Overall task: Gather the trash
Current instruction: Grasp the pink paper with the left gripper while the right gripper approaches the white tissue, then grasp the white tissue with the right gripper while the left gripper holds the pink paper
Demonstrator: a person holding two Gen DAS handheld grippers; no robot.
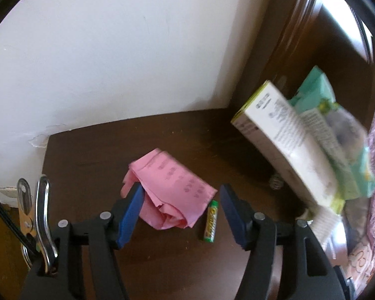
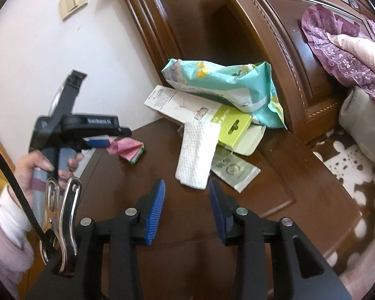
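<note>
While the left gripper (image 1: 178,212) stands wide open around the crumpled pink paper (image 1: 170,190) — its left pad touching it, gripping nothing — a battery (image 1: 210,221) lies just at the paper's 4 o'clock on the brown table (image 1: 162,262). The right gripper (image 2: 186,208) hangs open and empty; a white towel (image 2: 197,155) lies at its 12 o'clock.

On my bench (image 2: 237,215), the crumpled receipt (image 1: 170,192) lies left, a small tube (image 1: 210,221) just beside its right. The box (image 2: 187,107) sits far right under the soft pack (image 2: 227,85), against the headboard (image 2: 275,37).
</note>
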